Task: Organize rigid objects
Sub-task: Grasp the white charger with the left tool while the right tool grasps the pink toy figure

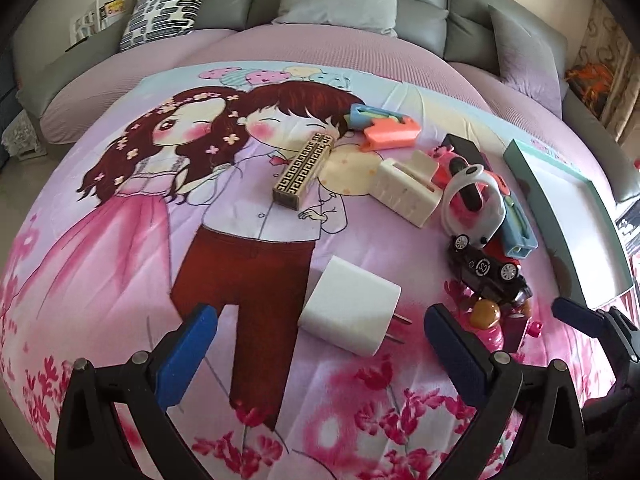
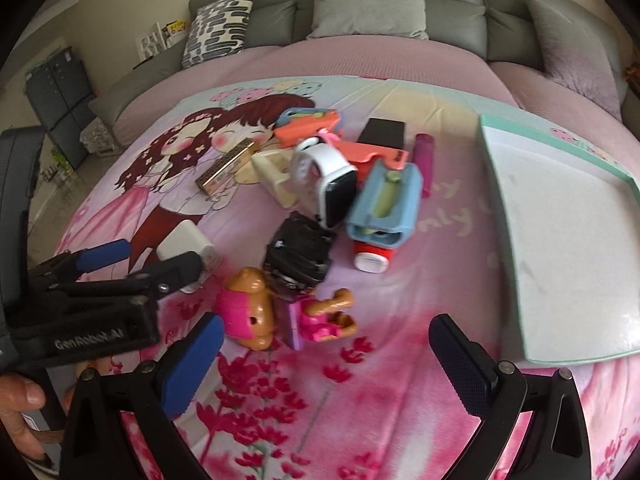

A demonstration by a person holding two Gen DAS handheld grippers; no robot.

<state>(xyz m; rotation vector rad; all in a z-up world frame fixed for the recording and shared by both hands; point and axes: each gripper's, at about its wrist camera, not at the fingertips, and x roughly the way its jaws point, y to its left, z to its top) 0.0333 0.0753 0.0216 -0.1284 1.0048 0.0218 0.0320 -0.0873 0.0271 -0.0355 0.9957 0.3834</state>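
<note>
Straddling the white charger plug [image 1: 349, 314], left gripper [image 1: 320, 344] hangs spread wide, empty; close squarely on its flat sides, clear of the prongs. Right gripper [image 2: 326, 354] gapes, unloaded, near the doll figure [image 2: 246, 308]. Farther, toy pile mid-bedspread; empty tray [image 2: 560, 240] along bedspread's right edge.

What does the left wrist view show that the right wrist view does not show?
Only the left wrist view shows the two metal prongs of the white charger and the wheels of the black toy car.

Only the right wrist view shows the whole white inside of the teal tray, the brown and pink doll, the purple tube, and a hand holding the left hand-held gripper.

Both show the patterned gold box, the white watch, the blue case, and the cartoon blanket.
</note>
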